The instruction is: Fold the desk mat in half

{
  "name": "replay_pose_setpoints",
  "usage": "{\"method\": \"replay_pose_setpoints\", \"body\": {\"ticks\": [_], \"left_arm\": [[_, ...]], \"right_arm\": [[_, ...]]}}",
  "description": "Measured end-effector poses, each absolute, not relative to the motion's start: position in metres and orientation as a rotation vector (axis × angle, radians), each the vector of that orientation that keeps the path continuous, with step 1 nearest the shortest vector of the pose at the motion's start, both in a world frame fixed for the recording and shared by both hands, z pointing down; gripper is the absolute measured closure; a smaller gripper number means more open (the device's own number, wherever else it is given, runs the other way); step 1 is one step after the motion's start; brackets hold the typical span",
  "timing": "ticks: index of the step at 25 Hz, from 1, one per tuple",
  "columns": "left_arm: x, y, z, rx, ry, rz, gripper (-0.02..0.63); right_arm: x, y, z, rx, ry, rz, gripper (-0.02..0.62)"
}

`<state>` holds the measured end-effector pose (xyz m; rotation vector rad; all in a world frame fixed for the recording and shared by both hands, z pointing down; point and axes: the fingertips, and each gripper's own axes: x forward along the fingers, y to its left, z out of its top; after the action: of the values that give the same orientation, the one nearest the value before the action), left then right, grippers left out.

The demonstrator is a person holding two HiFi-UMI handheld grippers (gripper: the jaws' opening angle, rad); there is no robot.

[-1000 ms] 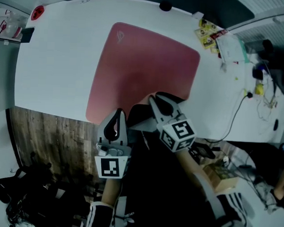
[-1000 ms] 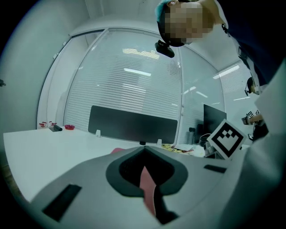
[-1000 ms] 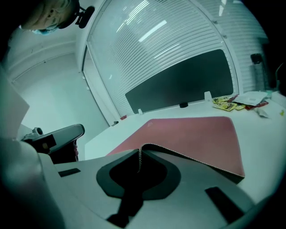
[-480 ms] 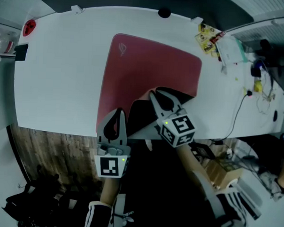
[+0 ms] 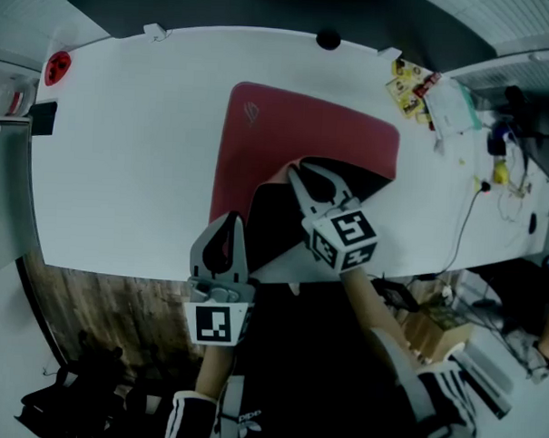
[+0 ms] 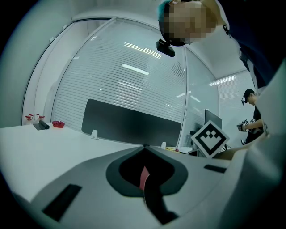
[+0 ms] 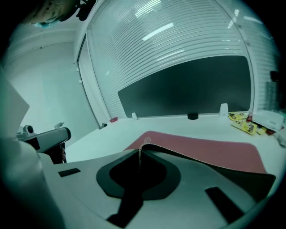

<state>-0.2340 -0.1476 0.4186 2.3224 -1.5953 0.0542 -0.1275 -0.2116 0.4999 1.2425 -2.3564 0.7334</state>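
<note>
A red desk mat (image 5: 305, 133) with a black underside lies on the white table (image 5: 123, 162). Its near edge is lifted and curled back toward the far side, so the black underside (image 5: 270, 222) shows. My right gripper (image 5: 296, 170) is shut on the lifted edge near the mat's middle; in the right gripper view the stitched edge (image 7: 140, 156) runs between the closed jaws of this gripper (image 7: 140, 151). My left gripper (image 5: 228, 221) is shut on the near left corner. A red sliver of the mat (image 6: 144, 177) shows between the closed jaws of the left gripper (image 6: 144, 147).
A black round knob (image 5: 329, 39) and a white clip (image 5: 156, 29) sit at the table's far edge, before a dark partition (image 7: 192, 94). A red item (image 5: 57, 66) lies far left. Yellow packets (image 5: 408, 83) and cables (image 5: 495, 169) crowd the right end. Wood floor (image 5: 98, 297) lies below.
Both grippers have carried the mat's near edge farther over the table, toward the far side. More of the black underside shows, and less of the red top stays flat.
</note>
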Motion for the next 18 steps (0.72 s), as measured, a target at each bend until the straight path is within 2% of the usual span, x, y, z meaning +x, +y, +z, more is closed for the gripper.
{"method": "replay_pose_setpoints", "body": {"ticks": [18], "left_arm": [[-0.265, -0.188, 0.423, 2.291, -1.607, 0.024, 0.604]], "right_arm": [[-0.162, -0.299, 0.515, 1.256, -2.335, 0.762, 0.578]]}}
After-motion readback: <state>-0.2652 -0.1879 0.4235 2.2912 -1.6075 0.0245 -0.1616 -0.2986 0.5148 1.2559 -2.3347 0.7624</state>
